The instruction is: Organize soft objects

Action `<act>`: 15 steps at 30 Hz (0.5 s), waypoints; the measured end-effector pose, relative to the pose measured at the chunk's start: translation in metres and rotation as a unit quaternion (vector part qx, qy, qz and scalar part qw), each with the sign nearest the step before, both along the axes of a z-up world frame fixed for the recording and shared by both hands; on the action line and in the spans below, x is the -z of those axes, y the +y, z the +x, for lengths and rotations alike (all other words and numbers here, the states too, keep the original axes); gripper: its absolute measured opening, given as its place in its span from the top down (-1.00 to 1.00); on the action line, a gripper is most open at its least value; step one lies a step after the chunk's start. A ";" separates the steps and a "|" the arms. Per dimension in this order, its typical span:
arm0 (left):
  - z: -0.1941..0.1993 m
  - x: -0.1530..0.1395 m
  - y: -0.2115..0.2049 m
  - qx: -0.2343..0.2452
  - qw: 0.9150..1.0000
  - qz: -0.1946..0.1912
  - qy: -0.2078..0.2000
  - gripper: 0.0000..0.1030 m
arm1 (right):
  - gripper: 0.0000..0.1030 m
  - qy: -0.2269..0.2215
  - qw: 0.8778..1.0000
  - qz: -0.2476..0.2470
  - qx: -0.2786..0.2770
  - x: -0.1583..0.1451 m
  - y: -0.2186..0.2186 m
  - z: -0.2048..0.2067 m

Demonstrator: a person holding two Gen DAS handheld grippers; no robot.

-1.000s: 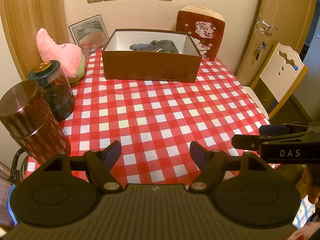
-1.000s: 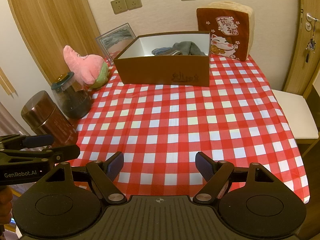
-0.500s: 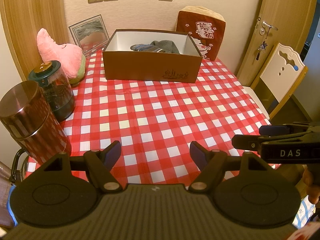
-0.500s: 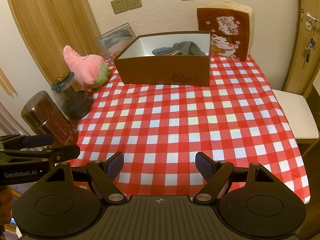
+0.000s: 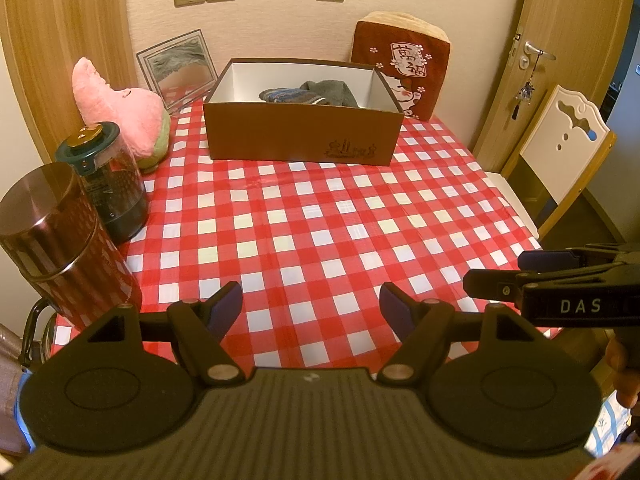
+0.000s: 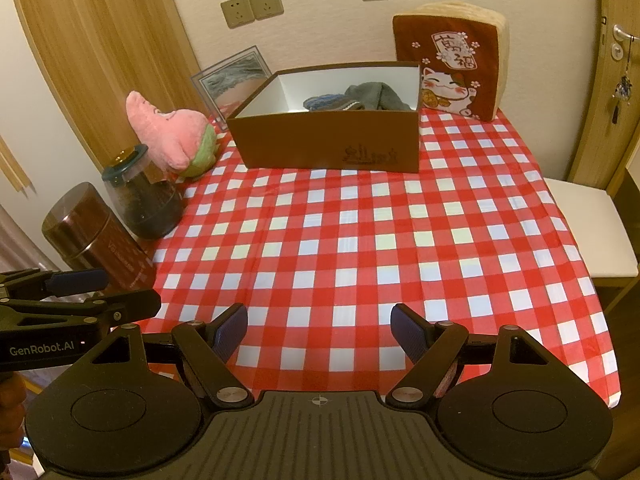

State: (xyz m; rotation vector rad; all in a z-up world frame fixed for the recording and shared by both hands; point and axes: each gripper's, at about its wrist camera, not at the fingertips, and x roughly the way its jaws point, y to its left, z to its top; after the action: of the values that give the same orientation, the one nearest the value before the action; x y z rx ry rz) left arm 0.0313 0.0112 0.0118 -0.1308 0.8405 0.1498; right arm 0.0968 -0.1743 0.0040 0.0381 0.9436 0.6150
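Currently, no item or gripper differs in place from the frames a second earlier; the task reads as paused or nearly complete.

- Brown tin (image 5: pixel 60 240): upright at the near left edge of the checked tablecloth (image 5: pixel 320 232); hard, not for sorting.
- Glass jar (image 5: pixel 108 184): green lid, just behind the tin; hard.
- Pink plush toy (image 5: pixel 120 108): slumped at the far left, beside the jar and outside the box; soft, by my judgement the next piece to stow.
- Picture frame (image 5: pixel 176 68): leaning on the wall behind the plush.
- Left gripper (image 5: pixel 311 308): jaws wide, nothing between them, above the near table edge.
- Brown box (image 5: pixel 300 136): far centre, open top; grey and blue socks (image 5: pixel 312 94) already lie inside.
- Right gripper (image 6: pixel 319 326): jaws wide, empty, also at the near edge.
- Red cat cushion (image 6: pixel 452 64): upright against the wall, just right of the box; soft, still outside.
- White chair (image 5: pixel 560 140): past the table's right side.
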 end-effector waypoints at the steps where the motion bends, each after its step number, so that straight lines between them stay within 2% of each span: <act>1: 0.000 0.000 0.000 0.000 1.000 0.000 0.000 -0.44 | -0.52 0.000 1.000 0.000 0.000 0.000 0.000 0.000; 15: 0.001 0.000 0.000 0.000 1.000 0.001 0.001 -0.44 | -0.52 0.000 1.000 0.000 -0.001 0.000 0.000 0.000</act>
State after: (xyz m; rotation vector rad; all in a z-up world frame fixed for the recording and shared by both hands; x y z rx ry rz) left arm 0.0319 0.0110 0.0115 -0.1300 0.8420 0.1509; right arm 0.0970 -0.1741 0.0035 0.0372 0.9438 0.6162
